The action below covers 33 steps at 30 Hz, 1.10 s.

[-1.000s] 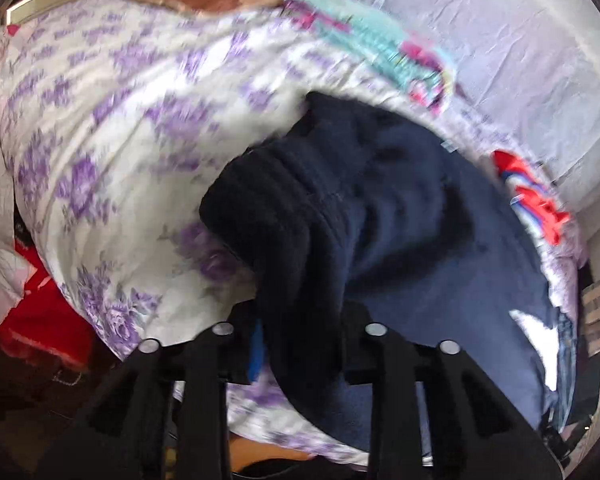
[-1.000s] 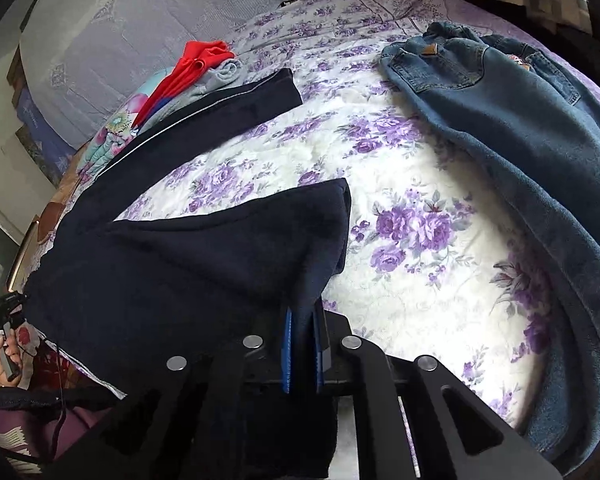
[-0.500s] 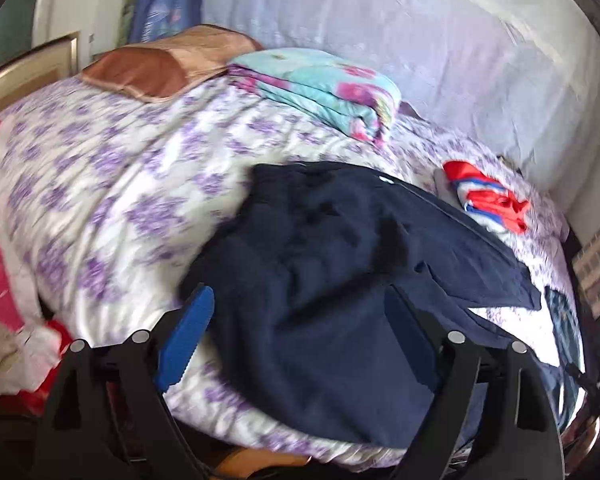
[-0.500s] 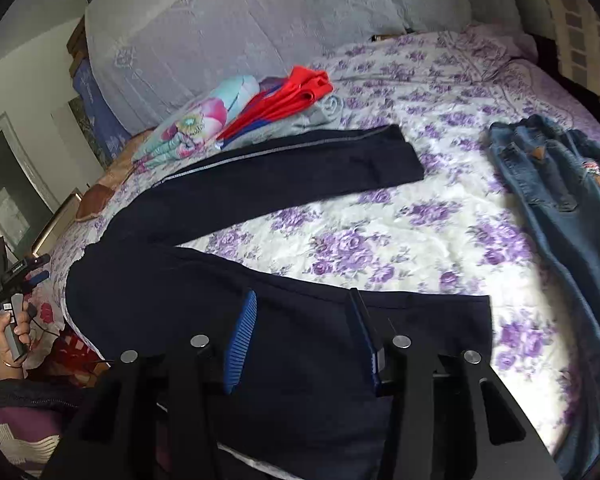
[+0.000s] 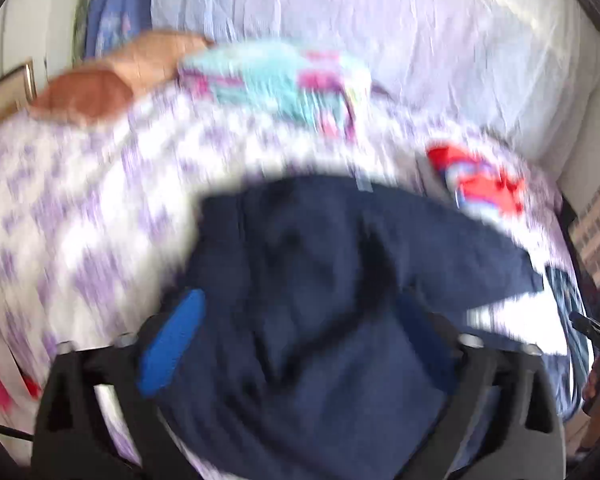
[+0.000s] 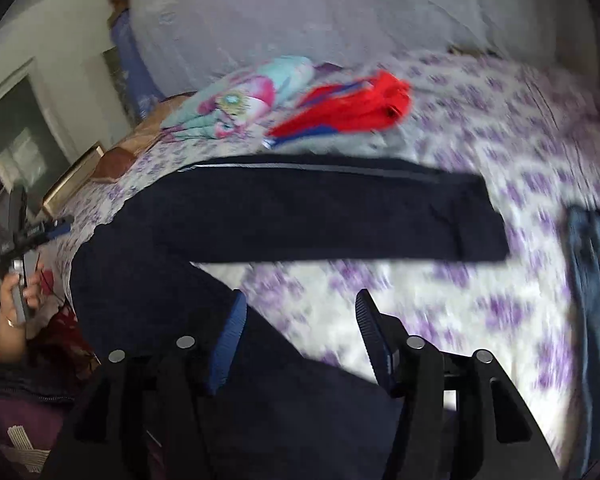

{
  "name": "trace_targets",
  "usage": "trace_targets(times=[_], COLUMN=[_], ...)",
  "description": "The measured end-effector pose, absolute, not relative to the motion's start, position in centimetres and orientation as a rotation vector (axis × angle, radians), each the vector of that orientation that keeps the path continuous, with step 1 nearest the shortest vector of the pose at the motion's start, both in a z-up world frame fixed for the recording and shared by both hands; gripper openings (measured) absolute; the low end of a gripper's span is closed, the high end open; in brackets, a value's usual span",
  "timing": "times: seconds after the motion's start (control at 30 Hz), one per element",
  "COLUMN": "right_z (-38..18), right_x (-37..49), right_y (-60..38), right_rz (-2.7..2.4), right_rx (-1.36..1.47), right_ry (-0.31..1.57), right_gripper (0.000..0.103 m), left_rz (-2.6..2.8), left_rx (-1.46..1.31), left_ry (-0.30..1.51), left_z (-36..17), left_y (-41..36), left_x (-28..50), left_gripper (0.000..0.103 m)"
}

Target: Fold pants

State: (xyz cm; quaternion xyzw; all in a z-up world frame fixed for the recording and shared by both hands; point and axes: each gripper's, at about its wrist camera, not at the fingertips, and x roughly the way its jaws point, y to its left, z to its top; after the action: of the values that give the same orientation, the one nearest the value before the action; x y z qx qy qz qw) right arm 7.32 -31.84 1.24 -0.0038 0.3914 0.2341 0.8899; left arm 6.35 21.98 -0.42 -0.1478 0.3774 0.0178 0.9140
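Observation:
Dark navy pants lie spread on a bed with a purple-flowered sheet. One leg stretches across the middle in the right wrist view; the other runs down under my right gripper, which is open and empty, its blue pads apart above the cloth. In the left wrist view the waist end of the pants fills the lower middle. My left gripper is open wide above it, holding nothing. Both views are motion-blurred.
Blue jeans lie at the bed's right side. A red folded garment and a teal floral blanket sit behind the pants. A brown pillow is at the far left. A headboard backs the bed.
Both grippers let go of the pants between a second and half a second ago and now stay open. Both cameras keep moving; the right gripper now sits closer over the lower leg.

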Motion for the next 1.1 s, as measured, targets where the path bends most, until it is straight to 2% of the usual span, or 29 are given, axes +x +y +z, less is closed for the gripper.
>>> trace_targets(times=[0.07,0.2,0.3,0.57,0.6,0.63,0.67,0.7,0.73,0.87,1.1], right_z=[3.3,4.0,3.0,-2.4,-3.4,-4.5,-5.5,-6.3,-6.9,-5.8,3.3], right_x=[10.2,17.2,22.1,30.4,31.2,31.9,32.5,33.0,33.4,31.9,24.0], right_y=[-27.2,-17.9,-12.7,-6.0,-5.8,-5.5,-5.5,-5.7,-6.0,-6.6,-10.0], right_rz=[0.561,0.663,0.699,0.704,0.699,0.68,0.657,0.636,0.631,0.672,0.755], right_rx=[-0.126,-0.307,-0.389,-0.529,-0.532,-0.547,-0.569,-0.585,-0.576,-0.549,-0.459], right_ry=[0.772,0.797,0.847,0.957,0.989,1.018,1.044,1.068,1.096,1.047,0.829], right_gripper=[0.066,0.066,0.066,0.065,0.063,0.05,0.041,0.019,0.007,0.006,0.006], left_rz=[0.066,0.092,0.086,0.096,0.102,0.114,0.109,0.096,0.102,0.087,0.0], left_rx=[-0.363,-0.553,-0.609,-0.611,-0.597,-0.57,-0.562,-0.58,-0.589,-0.631,-0.654], left_ry=[0.825,1.003,1.082,1.143,1.128,1.116,1.107,1.094,1.075,1.013,0.876], left_z=[-0.5,-5.2,-8.1,-10.5,-10.4,-10.2,-10.0,-9.9,-9.6,-8.4,-3.3], left_y=[24.5,28.5,28.9,27.3,27.3,27.2,27.3,27.6,27.9,28.8,29.5], left_x=[10.2,17.8,20.9,25.2,25.2,25.2,25.0,25.1,24.8,23.8,20.2], left_gripper=[0.099,0.098,0.098,0.096,0.086,0.061,0.058,0.057,0.056,0.055,0.055])
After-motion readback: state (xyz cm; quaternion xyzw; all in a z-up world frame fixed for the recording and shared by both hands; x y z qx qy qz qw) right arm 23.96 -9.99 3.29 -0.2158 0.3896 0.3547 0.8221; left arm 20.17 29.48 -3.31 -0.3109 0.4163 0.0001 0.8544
